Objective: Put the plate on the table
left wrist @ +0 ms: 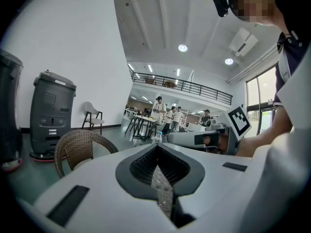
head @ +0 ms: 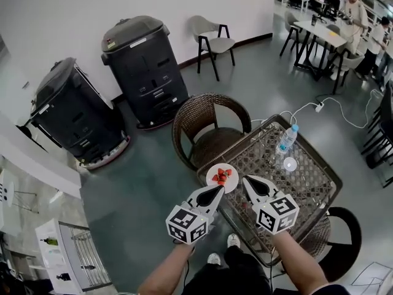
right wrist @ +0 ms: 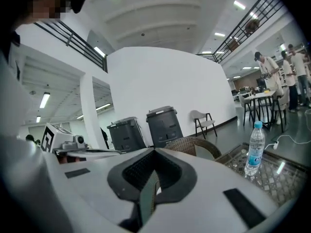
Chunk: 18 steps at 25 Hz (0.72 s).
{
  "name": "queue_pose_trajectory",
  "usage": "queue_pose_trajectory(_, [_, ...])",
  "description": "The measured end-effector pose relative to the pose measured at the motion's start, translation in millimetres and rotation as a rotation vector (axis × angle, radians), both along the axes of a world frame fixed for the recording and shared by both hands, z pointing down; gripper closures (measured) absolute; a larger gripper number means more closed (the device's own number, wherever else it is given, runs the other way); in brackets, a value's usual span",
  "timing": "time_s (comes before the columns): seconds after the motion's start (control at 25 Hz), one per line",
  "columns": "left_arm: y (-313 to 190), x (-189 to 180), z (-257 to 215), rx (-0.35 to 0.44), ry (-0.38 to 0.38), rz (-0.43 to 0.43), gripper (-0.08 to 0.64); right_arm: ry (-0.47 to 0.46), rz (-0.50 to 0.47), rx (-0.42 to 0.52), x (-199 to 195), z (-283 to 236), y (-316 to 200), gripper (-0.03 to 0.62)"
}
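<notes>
head view: plate (head: 221, 177) sits at table (head: 319, 183) corner by the wicker chair (head: 206, 125); placing looks done.
left gripper view: left gripper (left wrist: 157, 147) jaws pressed together, empty.
right gripper view: right gripper (right wrist: 154, 152) jaws pressed together, empty.
next: back the 2 grippers clear of the plate.
</notes>
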<state>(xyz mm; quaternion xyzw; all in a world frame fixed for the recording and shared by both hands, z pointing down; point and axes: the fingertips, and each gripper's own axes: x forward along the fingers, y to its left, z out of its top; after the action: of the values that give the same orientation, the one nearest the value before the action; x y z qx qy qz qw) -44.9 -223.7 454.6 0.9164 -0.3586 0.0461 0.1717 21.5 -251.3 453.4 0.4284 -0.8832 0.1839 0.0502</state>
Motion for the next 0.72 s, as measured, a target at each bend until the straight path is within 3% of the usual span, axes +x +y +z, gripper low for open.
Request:
queue_pose_trajectory(0.2, [7,7,-20,0.038,0.004,0.011,0.554,-0.008,-0.037,0.085,-2,-34,14,0.588])
queue_pose_trajectory(0.72, [19,21,-43,0.069,0.025,0.058,0.554,-0.04,-0.028,0.161,6,-63,26,0.588])
